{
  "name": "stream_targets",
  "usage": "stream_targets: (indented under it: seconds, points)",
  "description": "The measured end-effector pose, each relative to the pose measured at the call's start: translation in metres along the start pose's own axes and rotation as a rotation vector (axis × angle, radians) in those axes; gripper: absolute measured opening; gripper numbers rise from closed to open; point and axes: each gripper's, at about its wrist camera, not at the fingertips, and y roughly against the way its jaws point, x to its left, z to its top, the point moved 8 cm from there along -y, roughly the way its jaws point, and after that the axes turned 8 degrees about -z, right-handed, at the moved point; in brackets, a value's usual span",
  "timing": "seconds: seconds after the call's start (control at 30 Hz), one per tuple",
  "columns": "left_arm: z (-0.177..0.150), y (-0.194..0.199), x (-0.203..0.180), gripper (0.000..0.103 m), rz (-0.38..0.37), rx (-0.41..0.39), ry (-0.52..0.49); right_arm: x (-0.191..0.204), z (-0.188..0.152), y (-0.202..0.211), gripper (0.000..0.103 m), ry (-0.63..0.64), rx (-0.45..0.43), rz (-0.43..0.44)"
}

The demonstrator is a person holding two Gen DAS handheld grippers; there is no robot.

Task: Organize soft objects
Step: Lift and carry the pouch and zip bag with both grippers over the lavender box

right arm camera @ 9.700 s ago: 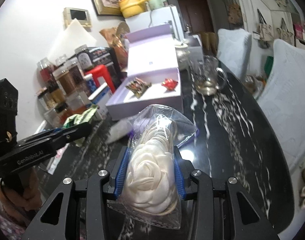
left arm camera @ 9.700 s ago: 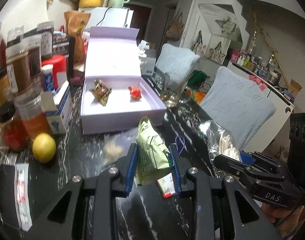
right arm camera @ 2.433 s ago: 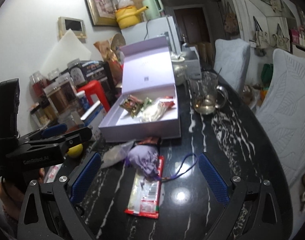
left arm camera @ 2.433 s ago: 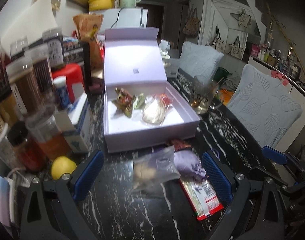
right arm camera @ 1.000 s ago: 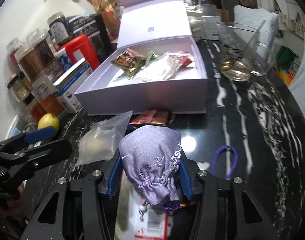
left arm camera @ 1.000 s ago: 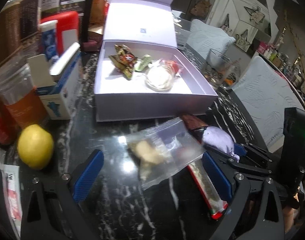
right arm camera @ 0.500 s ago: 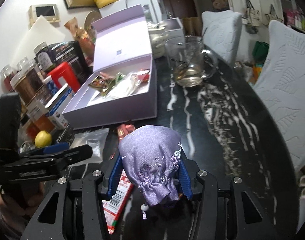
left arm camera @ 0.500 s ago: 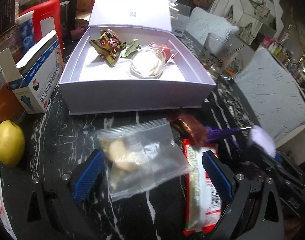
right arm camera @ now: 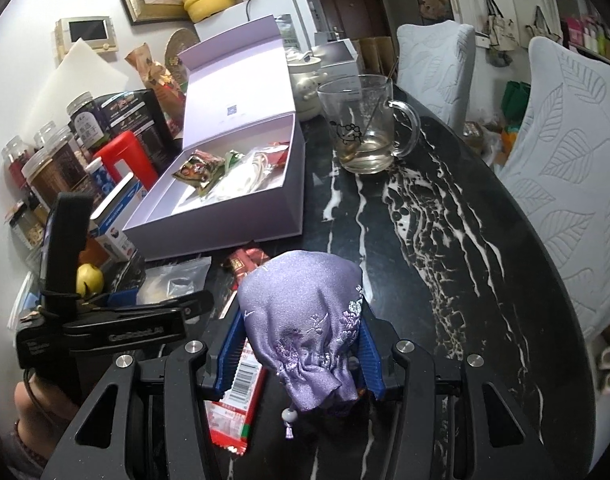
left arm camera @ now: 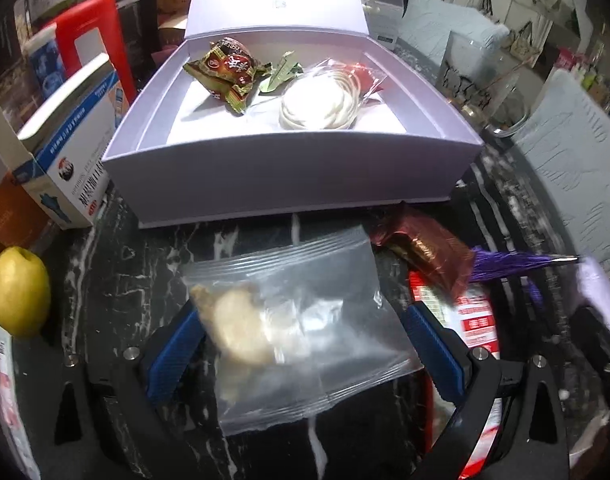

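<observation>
though blurry leftward, purple pouch [right arm camera: 305, 320] rightward

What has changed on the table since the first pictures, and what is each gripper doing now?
The green packet and the bagged white flower have gone into the lilac box. The right gripper has taken up the purple pouch; the left gripper, open, now straddles the clear zip bag. The lemon stayed put.

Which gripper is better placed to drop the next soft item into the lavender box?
Right, probably. The right gripper is already shut on the purple pouch, lifted off the table, facing the lavender box. The left gripper is open astride the clear zip bag, which is not yet gripped.
</observation>
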Motion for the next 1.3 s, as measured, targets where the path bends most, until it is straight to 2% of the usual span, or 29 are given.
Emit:
stream_targets:
  seconds: [0.07,0.27,0.33,0.4,0.6,1.3]
  points:
    - [0.0,-0.003,0.0,0.101,0.038,0.003,-0.028,-0.001,-0.001,0.002,0.05,0.0,-0.004,-0.003]
    - [-0.004,0.001,0.002,0.1,0.032,-0.03,-0.023,-0.006,-0.006,0.011,0.05,-0.01,-0.016,-0.004]
    - [-0.006,0.005,0.002,0.095,0.029,-0.05,-0.026,-0.008,-0.007,0.015,0.05,-0.014,-0.02,-0.005]
    - [-0.008,0.011,0.002,0.082,0.005,-0.072,-0.02,-0.011,-0.009,0.018,0.05,-0.017,-0.025,-0.009]
    - [-0.014,0.018,-0.001,0.073,-0.04,-0.074,-0.027,-0.014,-0.014,0.028,0.05,-0.034,-0.037,-0.009]
    - [-0.048,0.102,-0.026,0.073,-0.173,-0.148,-0.111,-0.006,-0.046,0.071,0.05,-0.058,-0.059,0.037]
